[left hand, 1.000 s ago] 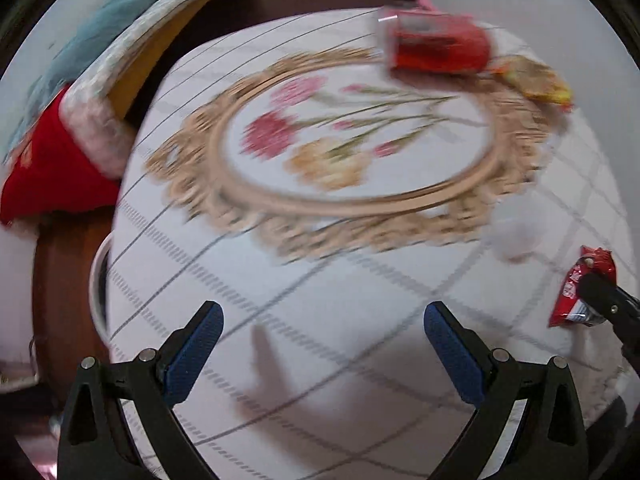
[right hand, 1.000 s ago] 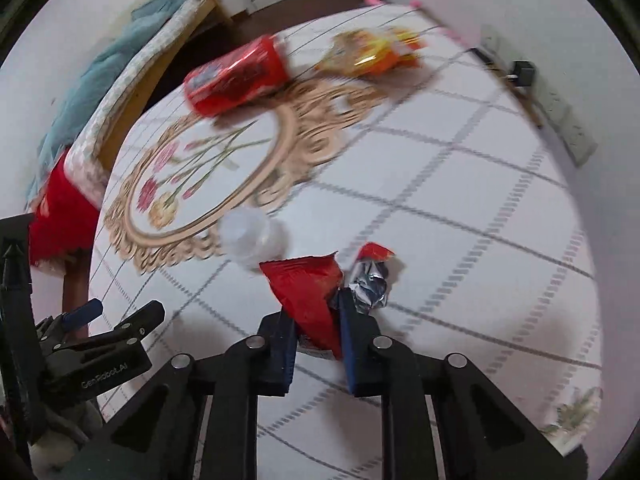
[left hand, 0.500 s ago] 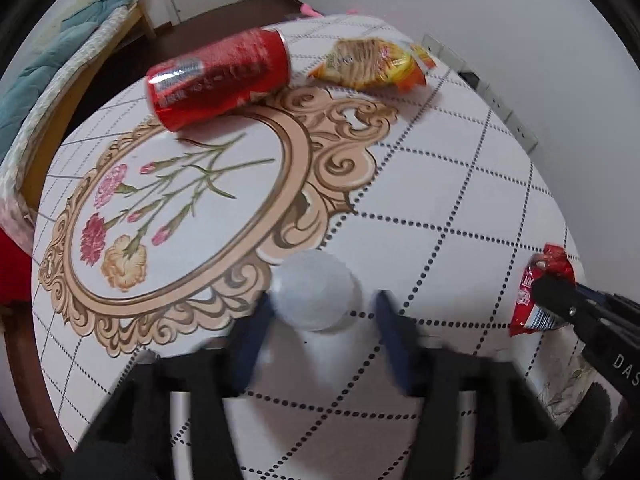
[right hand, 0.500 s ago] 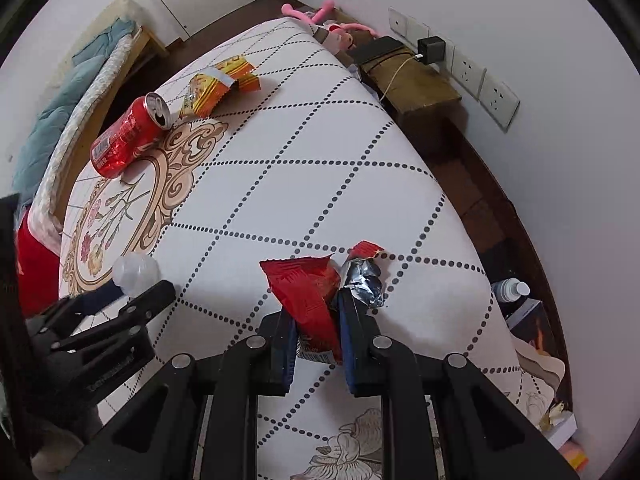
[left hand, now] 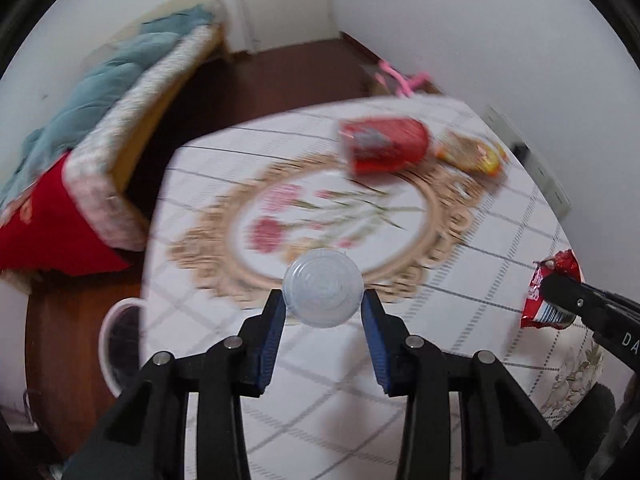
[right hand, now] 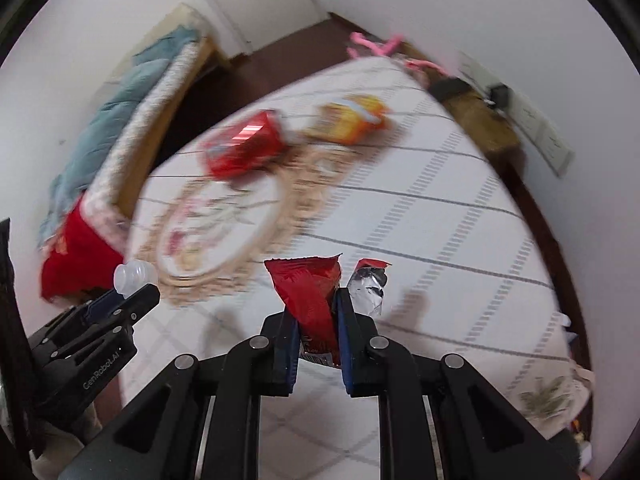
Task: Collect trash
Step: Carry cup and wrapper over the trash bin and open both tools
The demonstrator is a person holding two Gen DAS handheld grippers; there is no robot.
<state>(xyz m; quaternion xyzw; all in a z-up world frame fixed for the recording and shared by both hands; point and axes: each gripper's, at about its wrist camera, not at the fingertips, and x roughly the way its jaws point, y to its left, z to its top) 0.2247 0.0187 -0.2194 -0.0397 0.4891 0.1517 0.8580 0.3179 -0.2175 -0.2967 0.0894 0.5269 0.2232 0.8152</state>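
Left tongs (left hand: 323,307) clamped on a clear plastic cup (left hand: 322,287), lifted above the bench (left hand: 460,272). Beyond them, lying on the bench, a red can (left hand: 383,145) and, just right of it, an orange snack bag (left hand: 469,153). Right tongs (right hand: 317,312) closing tighter on a torn red wrapper (right hand: 313,292), silver lining showing, also clear of the bench.

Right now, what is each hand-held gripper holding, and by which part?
The left hand-held gripper clamps the small clear plastic bottle across its sides. The right hand-held gripper pinches the torn red wrapper near its lower end.
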